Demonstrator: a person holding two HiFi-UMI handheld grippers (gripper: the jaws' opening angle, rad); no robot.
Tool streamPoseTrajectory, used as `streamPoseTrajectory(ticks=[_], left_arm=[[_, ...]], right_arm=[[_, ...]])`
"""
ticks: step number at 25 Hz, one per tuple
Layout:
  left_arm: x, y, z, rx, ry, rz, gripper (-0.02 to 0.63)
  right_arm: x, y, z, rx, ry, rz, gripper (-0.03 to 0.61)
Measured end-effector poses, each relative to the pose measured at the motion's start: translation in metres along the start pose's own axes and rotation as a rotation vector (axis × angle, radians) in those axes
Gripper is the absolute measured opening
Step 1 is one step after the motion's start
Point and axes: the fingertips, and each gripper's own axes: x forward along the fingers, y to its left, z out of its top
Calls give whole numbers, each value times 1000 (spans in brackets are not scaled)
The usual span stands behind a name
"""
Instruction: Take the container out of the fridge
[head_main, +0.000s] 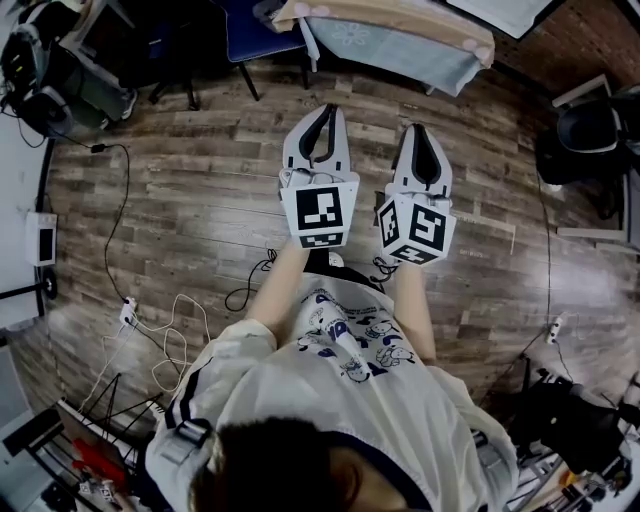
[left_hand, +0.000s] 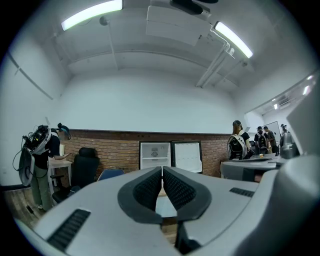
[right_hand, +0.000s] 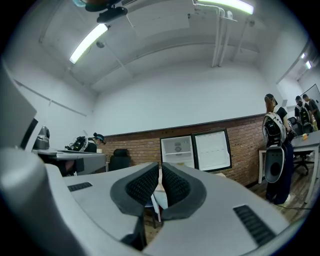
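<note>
Fridge (right_hand: 177, 151) distant, contents indistinct; left gripper (left_hand: 162, 171) and right gripper (right_hand: 160, 168) closed, empty.

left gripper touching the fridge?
Apart. The left gripper view shows the fridge, door open, small against the far brick wall, well beyond the left gripper, whose jaws are together on nothing.

Wood-plank floor (head_main: 200, 190), black cable (head_main: 118, 222) trailing across it, white cords (head_main: 172, 338) looped beside a power strip (head_main: 128, 312)

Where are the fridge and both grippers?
Small white open fridge (left_hand: 155, 156): left gripper view, its interior.
Left grey gripper (head_main: 327, 110): head view, between shut fingertips.
Right grey gripper (head_main: 418, 130): head view, between shut fingertips.
</note>
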Motion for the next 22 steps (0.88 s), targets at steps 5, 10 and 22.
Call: streamPoseTrajectory(ticks=[5,10,22], left_arm=[[32,6,-4,-13,2,-7,23],[80,16,-3,-18,-6,-24,23],[223,54,12,-23,-22,-94,21]], right_arm=[[29,-7,-2,-10,1,-8,43],[76,-14,0,-22,-2,-12,43],[218,-28,16,-41,-14,-51,43]])
